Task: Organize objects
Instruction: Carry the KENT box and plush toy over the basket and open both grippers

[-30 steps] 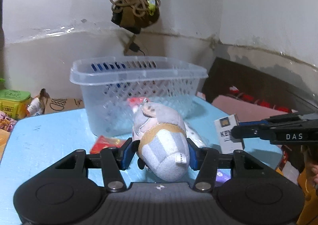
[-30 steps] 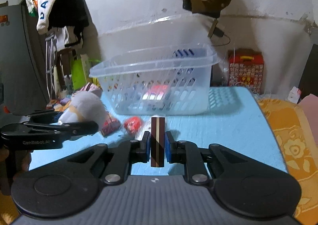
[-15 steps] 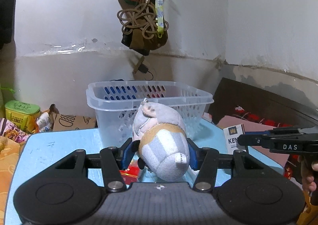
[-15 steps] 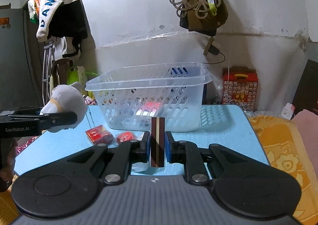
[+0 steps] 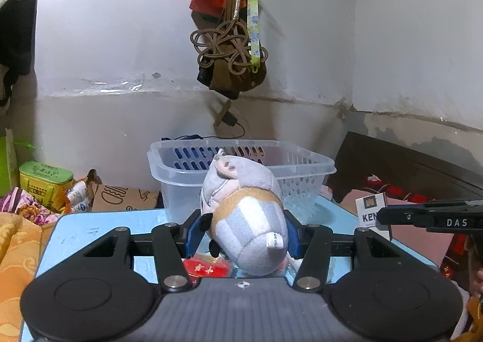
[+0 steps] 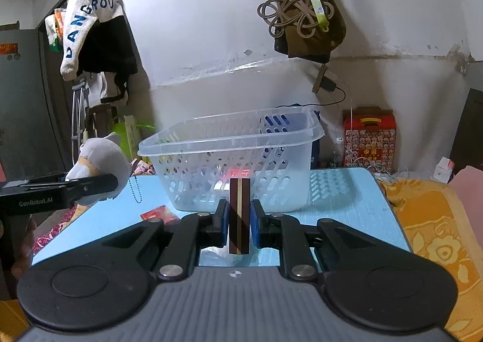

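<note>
Left wrist view: left gripper (image 5: pixel 243 231) clamped on grey plush toy (image 5: pixel 246 221), held above blue table (image 5: pixel 90 227) before clear basket (image 5: pixel 241 166). Right gripper (image 6: pixel 238 218) clamped on upright dark box (image 6: pixel 239 215) (cream stripe), near basket's front wall.

My left gripper (image 5: pixel 241 236) clamps a grey-and-tan plush toy (image 5: pixel 246 221) above the blue counter (image 5: pixel 99 227). My right gripper (image 6: pixel 238 219) pinches an upright dark striped box (image 6: pixel 239 215). The clear slotted basket (image 6: pixel 235 166) stands beyond both.
</note>
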The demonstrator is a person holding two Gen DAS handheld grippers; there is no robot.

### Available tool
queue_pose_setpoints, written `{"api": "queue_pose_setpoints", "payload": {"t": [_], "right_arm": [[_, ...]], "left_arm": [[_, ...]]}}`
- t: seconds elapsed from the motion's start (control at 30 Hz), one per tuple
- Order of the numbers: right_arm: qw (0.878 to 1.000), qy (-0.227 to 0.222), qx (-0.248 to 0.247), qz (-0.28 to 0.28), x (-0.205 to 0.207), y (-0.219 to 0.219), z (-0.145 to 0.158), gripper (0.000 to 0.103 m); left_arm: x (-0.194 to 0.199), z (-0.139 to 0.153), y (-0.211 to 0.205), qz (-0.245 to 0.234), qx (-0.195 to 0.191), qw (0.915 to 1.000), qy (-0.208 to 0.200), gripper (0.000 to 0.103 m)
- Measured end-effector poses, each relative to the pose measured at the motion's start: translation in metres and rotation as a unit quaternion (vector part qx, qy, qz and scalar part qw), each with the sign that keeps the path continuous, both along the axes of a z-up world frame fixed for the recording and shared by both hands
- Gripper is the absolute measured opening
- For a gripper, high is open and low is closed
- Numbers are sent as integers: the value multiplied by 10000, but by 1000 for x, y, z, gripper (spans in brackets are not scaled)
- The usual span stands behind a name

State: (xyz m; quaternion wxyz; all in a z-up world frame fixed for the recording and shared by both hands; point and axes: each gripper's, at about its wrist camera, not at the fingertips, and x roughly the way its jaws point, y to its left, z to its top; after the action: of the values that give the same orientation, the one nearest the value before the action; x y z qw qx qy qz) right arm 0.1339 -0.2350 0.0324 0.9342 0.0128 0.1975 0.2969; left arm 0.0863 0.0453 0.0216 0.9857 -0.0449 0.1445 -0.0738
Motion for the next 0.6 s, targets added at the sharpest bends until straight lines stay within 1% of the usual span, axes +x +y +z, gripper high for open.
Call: {"api": "queue_pose_setpoints", "payload": {"t": [0.2, 0.33, 0.5, 0.6], "right_arm": [[9999, -141, 74, -29, 2, -1, 13, 17], [9996, -208, 163, -48, 8, 0, 24, 17], [9995, -239, 206, -36, 16, 6, 40, 17], [9992, -341, 212, -20, 19, 10, 50, 17]], "left_arm": [[6, 9, 2, 24, -74, 9999, -83, 57], [12, 18, -1, 16, -55, 9999, -114, 57], [22, 36, -15, -87, 28, 9997, -219, 57], [25, 46, -17, -66, -2, 9996, -281, 57]]}}
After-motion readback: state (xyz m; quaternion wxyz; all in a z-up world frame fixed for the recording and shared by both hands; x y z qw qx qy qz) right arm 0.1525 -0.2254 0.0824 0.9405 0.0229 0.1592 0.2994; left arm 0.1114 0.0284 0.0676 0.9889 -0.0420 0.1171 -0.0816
